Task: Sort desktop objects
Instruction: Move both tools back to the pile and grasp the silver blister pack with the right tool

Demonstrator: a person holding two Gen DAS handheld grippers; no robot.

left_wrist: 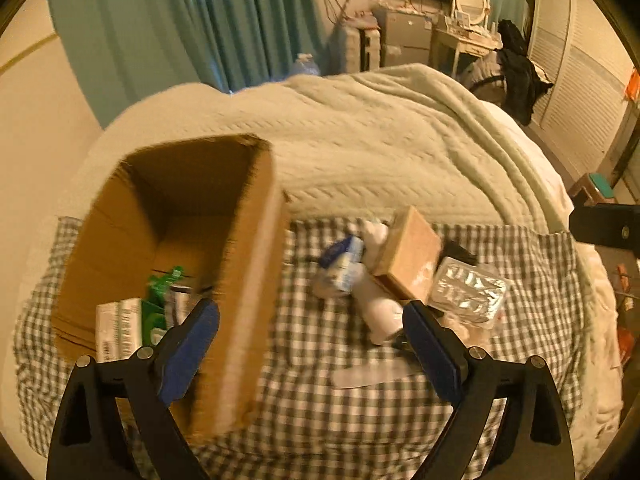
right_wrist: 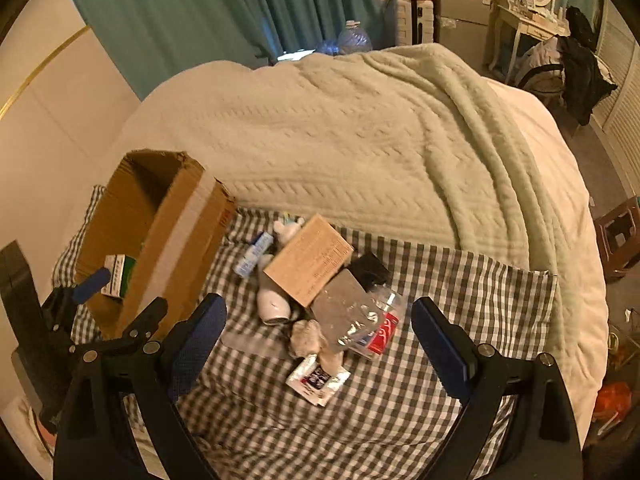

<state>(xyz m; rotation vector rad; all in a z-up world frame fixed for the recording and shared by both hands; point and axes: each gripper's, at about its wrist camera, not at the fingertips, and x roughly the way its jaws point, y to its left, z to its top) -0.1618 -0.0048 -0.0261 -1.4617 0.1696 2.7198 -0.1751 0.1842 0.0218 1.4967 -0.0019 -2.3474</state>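
Both empty: left gripper (left_wrist: 310, 332) jaws spread wide, straddling the cardboard box (left_wrist: 240, 280) wall, left finger over the box interior. Right gripper (right_wrist: 318, 330) wide apart too, clutter pile between and just ahead: tan carton (right_wrist: 308, 260), foil blister pack (right_wrist: 344, 316), white sachet (right_wrist: 318, 380) on checked cloth (right_wrist: 460, 280).

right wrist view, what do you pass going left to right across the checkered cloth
cardboard box → blue and white tube → white bottle lying down → tan flat box → clear bottle with red label
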